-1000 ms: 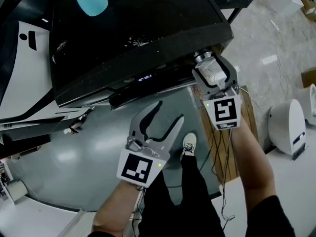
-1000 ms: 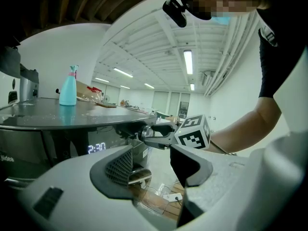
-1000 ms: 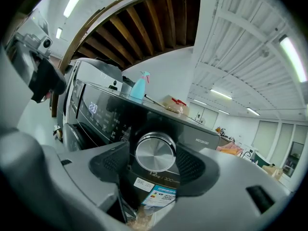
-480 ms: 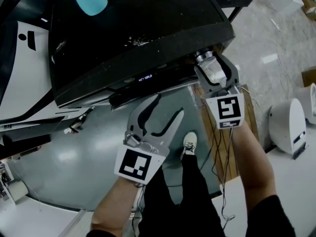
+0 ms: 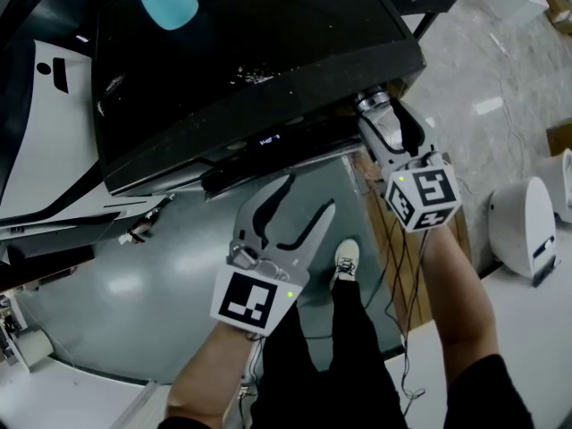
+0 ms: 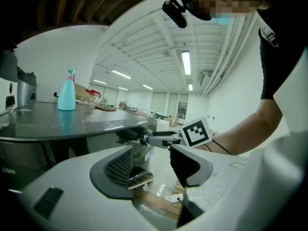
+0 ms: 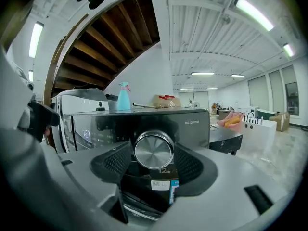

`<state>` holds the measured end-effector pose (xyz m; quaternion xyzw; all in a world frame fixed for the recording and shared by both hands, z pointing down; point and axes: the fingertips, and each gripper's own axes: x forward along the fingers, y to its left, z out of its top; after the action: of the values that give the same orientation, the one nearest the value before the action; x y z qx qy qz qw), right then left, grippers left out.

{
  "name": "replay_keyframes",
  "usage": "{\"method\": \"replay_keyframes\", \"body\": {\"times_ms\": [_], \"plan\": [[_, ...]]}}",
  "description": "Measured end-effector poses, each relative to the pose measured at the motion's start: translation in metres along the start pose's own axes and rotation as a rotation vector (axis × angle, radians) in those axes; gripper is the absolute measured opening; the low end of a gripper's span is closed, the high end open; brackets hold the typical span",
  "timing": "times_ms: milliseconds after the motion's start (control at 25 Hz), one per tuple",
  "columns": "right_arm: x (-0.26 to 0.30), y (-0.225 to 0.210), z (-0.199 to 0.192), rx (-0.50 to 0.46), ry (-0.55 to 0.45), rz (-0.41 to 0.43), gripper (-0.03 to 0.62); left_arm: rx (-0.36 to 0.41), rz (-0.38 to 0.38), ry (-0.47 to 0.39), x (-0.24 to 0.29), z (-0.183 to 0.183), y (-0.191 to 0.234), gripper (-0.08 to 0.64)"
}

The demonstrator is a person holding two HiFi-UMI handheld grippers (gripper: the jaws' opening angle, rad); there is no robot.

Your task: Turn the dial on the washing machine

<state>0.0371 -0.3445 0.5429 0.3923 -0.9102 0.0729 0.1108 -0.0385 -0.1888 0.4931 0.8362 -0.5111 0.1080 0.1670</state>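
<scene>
On the dark front panel of the washing machine [image 7: 192, 129] we read a white "12" just below the dial [image 7: 154, 149]. A line of small white print [image 7: 195, 122] at the panel's upper right began "MG120"; we could not make out the rest. The lit display [image 7: 86, 134] showed pale digits, too blurred to read. A white sticker [image 7: 160, 185] under the "12" carried print too fine to read.
</scene>
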Motion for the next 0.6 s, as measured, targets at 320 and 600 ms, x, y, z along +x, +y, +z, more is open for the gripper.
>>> {"method": "replay_keyframes", "body": {"times_ms": [320, 600], "plan": [[-0.027, 0.013, 0.016, 0.010, -0.030, -0.030, 0.254, 0.016, -0.013, -0.013, -0.020, 0.011, -0.002, 0.224], [-0.066, 0.038, 0.058, 0.062, -0.108, -0.076, 0.145, 0.049, -0.048, -0.031, -0.050, 0.037, -0.010, 0.224]]}}
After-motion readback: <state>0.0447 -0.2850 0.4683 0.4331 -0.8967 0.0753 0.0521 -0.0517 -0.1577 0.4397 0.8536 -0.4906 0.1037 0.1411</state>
